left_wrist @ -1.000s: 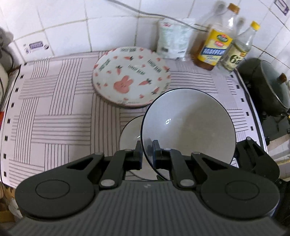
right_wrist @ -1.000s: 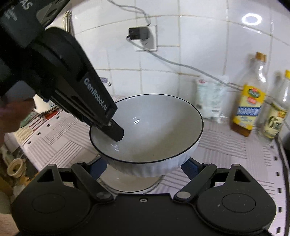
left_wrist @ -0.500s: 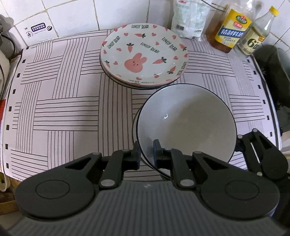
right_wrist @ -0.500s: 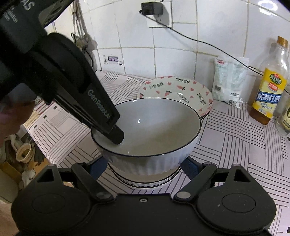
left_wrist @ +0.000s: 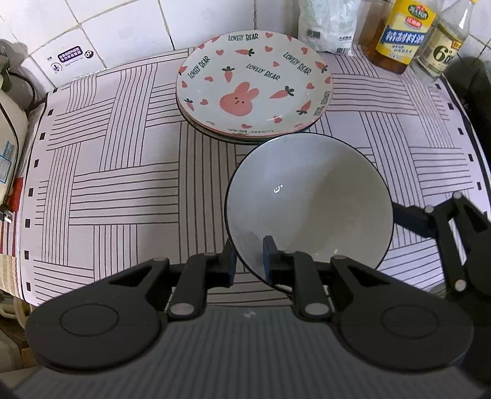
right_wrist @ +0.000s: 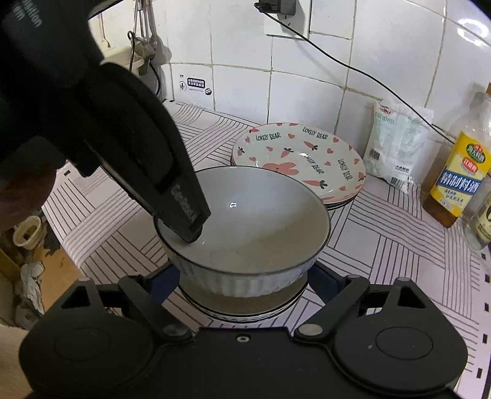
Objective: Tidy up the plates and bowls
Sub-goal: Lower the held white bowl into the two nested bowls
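Note:
A white ribbed bowl with a dark rim sits nested in a second like bowl on the striped cloth. My left gripper straddles the bowl's near rim, one finger inside and one outside, with a visible gap to the rim. My right gripper is open, its blue pads on either side of the bowl's base. A stack of rabbit-and-carrot plates lies just behind the bowls.
Two oil bottles and a white bag stand along the tiled back wall. A dark pot is at the right edge. A white appliance is at the left. A wall socket with a cable is above.
The bowl came down onto the lower bowl and now rests in it. My left fingers have spread slightly off its rim. Both views tilted down toward the counter.

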A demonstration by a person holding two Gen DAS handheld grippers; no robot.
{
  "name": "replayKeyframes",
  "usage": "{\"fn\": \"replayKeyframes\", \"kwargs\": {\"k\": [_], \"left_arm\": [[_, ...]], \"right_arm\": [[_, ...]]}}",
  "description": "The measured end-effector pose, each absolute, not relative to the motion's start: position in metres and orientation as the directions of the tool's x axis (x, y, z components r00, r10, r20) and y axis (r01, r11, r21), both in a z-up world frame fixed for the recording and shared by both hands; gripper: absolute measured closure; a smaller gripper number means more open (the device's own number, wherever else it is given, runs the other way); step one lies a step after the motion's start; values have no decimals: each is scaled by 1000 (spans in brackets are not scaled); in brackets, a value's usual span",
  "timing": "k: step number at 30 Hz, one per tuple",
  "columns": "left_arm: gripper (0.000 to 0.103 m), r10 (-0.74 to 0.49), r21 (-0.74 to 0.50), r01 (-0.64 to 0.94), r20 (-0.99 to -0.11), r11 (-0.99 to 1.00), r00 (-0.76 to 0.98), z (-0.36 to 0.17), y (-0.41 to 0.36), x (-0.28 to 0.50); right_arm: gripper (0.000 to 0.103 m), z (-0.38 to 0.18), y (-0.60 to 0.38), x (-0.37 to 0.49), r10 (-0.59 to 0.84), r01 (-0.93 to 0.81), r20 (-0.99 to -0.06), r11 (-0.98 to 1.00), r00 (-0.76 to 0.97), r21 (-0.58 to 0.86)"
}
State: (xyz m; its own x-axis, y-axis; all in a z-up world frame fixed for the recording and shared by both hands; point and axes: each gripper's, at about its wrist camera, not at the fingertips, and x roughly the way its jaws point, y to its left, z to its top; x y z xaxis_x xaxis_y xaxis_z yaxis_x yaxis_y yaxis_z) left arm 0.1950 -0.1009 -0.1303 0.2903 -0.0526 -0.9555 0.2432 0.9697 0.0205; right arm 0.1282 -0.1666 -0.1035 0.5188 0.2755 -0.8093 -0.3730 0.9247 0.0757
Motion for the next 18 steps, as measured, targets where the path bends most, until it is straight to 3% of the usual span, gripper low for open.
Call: {"fn": "replayKeyframes", "kwargs": {"k": [8,13,18], "left_arm": [[87,-17,77,281,-948,957,317,-137,-108,189],[87,-50,41,270,-945,962,323,-138,-101,187],[77,-147,-38,307,-929,951,340,-122,-91,177]], "right_arm": [[4,-107,-164,126,258,-376,-815,925,519,53],[5,-109,-163,118,245,-366,-801,930,547,35],[5,-102,-166,108,238,-346,-792,937,563,36]]}}
